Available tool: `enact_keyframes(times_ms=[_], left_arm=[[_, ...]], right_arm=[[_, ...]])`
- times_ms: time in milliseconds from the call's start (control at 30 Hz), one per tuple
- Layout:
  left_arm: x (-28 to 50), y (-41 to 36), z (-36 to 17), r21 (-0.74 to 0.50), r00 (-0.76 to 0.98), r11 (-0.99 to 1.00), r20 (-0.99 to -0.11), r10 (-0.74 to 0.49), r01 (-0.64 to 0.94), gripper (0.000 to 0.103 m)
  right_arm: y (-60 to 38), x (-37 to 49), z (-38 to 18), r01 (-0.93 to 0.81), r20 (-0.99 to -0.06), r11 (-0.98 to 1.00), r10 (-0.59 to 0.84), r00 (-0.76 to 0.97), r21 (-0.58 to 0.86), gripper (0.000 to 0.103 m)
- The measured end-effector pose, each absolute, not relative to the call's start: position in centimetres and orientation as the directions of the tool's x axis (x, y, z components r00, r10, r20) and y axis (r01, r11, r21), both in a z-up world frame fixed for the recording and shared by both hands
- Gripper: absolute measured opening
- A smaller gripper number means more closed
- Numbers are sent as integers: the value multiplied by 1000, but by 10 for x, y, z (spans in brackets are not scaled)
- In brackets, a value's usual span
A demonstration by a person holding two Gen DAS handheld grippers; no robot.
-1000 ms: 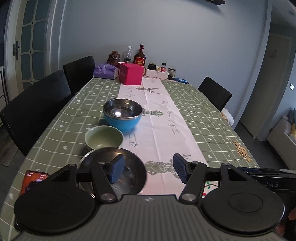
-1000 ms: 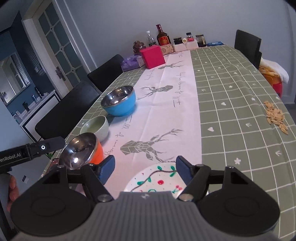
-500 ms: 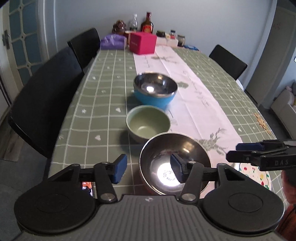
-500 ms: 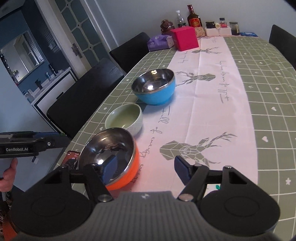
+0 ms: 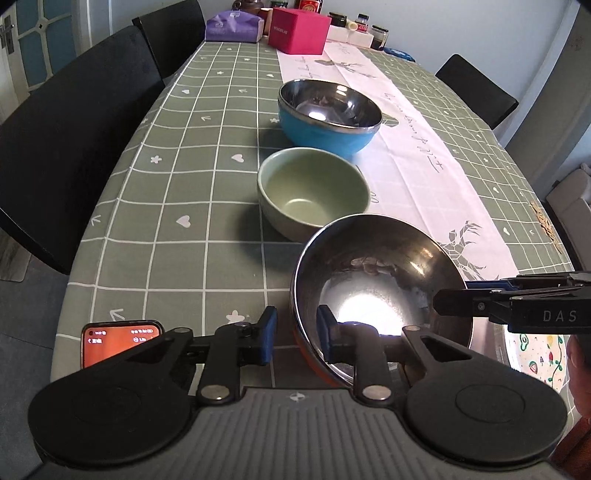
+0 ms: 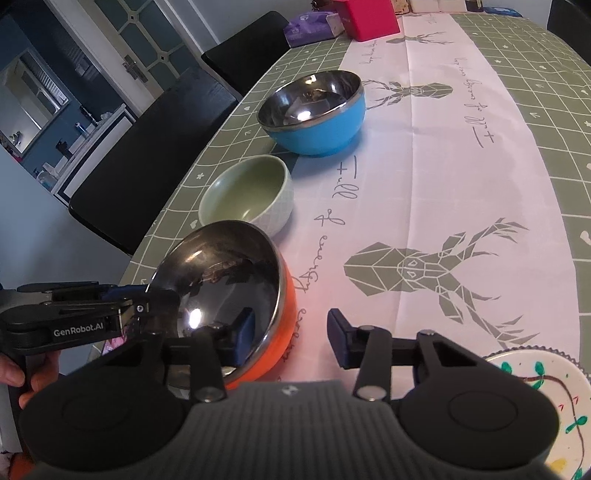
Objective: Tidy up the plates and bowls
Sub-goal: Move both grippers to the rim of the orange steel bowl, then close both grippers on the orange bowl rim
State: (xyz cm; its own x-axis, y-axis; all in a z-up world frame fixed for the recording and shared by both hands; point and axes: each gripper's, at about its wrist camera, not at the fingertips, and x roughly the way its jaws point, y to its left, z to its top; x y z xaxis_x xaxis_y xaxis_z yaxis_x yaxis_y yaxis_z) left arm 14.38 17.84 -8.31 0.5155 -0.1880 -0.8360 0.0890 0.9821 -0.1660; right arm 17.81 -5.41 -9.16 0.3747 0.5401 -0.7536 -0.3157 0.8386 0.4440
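Note:
An orange steel-lined bowl (image 5: 380,280) (image 6: 229,280) sits at the near table edge. My left gripper (image 5: 293,332) straddles its left rim, one pad outside and one inside, jaws narrowed but a gap still shows. My right gripper (image 6: 290,339) is open and straddles the bowl's right rim, left pad inside, right pad outside. Behind it stand a green ceramic bowl (image 5: 314,192) (image 6: 251,194) and a blue steel-lined bowl (image 5: 328,110) (image 6: 314,110). A painted white plate (image 6: 535,398) (image 5: 535,350) lies at the near right.
A phone (image 5: 118,341) with an orange screen lies at the near left edge. Black chairs (image 5: 74,122) line the left side. A pink box (image 5: 299,31), purple tissue pack (image 5: 232,26) and jars stand at the far end. Seeds (image 5: 546,229) lie scattered at right.
Both grippers moved down and in onto the orange bowl from opposite sides. The left jaws narrowed around its left rim; the right gripper now straddles the right rim.

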Motion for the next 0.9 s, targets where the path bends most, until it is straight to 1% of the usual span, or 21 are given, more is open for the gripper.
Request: enact_keyframes(times_ms=[33, 67, 100, 133, 167, 233, 400, 567, 733, 900], left_arm=[[144, 178, -84, -165, 513, 982, -838, -186, 87, 24], [144, 178, -85, -166, 514, 982, -837, -187, 87, 23], [145, 177, -85, -170, 513, 981, -837, -191, 89, 19], [144, 177, -85, -173, 514, 981, -836, -195, 90, 15], [145, 175, -85, -172, 513, 981, -836, -196, 94, 15], [144, 173, -85, -155, 515, 983, -837, -184, 99, 14], [142, 174, -82, -165, 522, 982, -831, -189, 92, 12], [141, 165, -70, -148, 535, 984, -825, -180, 102, 11], [152, 140, -57, -141, 538, 984, -824, -179, 111, 10], [171, 96, -46, -127, 540, 980, -819, -192, 156, 10]], right_arm=[[-54, 179, -93, -313, -753, 836, 544, 371, 450, 37], [-54, 180, -93, -311, -752, 835, 546, 369, 454, 35], [-53, 180, -94, -310, -750, 833, 550, 366, 459, 34], [-52, 180, -94, -312, -747, 828, 557, 363, 466, 29], [-52, 181, -94, -312, -743, 822, 566, 358, 476, 23], [-50, 181, -92, -309, -744, 821, 568, 353, 480, 18], [-49, 181, -91, -314, -749, 825, 561, 352, 471, 16], [-56, 180, -84, -318, -744, 826, 560, 364, 466, 12], [-77, 187, -72, -307, -742, 832, 552, 380, 462, 11], [-116, 200, -60, -267, -755, 858, 513, 409, 438, 9]])
